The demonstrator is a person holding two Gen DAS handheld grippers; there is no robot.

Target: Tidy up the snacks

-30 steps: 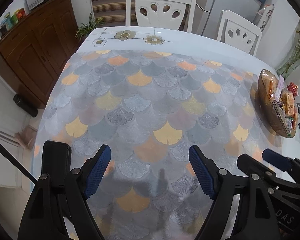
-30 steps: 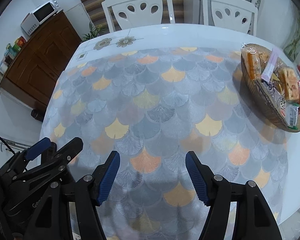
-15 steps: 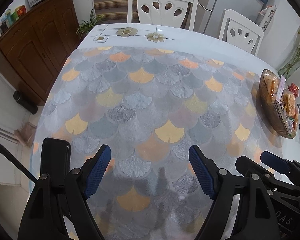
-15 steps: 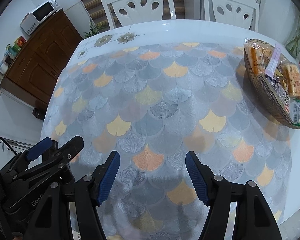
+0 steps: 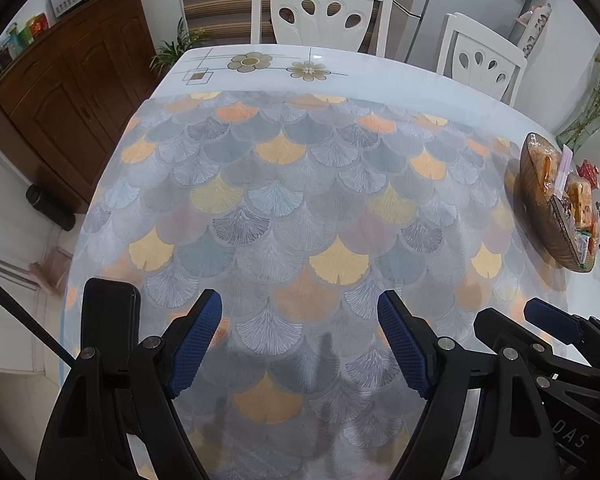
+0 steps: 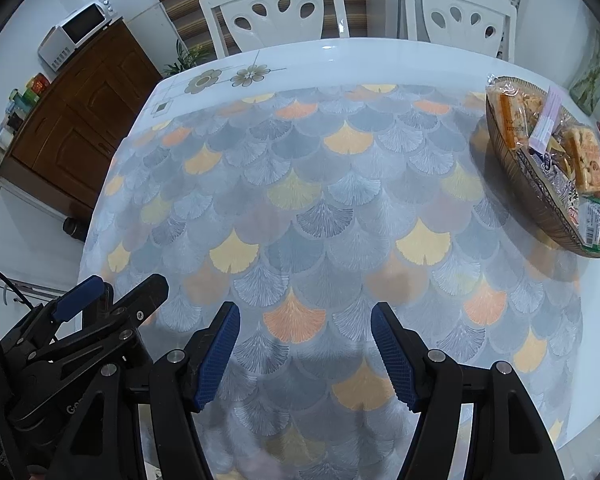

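White and glossy, the bench (image 5: 260, 50) stretches away under a fan-patterned cloth (image 5: 300, 208) in greys, yellows and orange that covers most of its top, leaving a bare band with flower prints along the far edge. Two white chairs (image 6: 276, 12) stand pushed up against that far side. A brown wooden cabinet (image 5: 60, 112) stands off to the left, well apart from the bench, with a microwave (image 6: 76, 36) on top.

Over at the right edge sits a woven basket (image 6: 512, 176) heaped with wrapped snacks (image 6: 584, 156). The right wrist view shows it plainly, packets and labels readable as shapes; the left wrist view squeezes it into a thin sliver at the frame's side. Only the left view catches a small black can (image 5: 50, 208) on the floor beside the cabinet in full.

Between both tools and the basket the cloth lies open, wide room on every side.

The left claw (image 5: 300, 344) hangs above the near edge with its blue pads (image 5: 196, 344) spread wide, nothing between them. The right claw (image 6: 306, 356) is just beside it, likewise spread apart and holding nothing, its pads (image 6: 394, 356) above the cloth. Each view catches the other tool poking in from the side.
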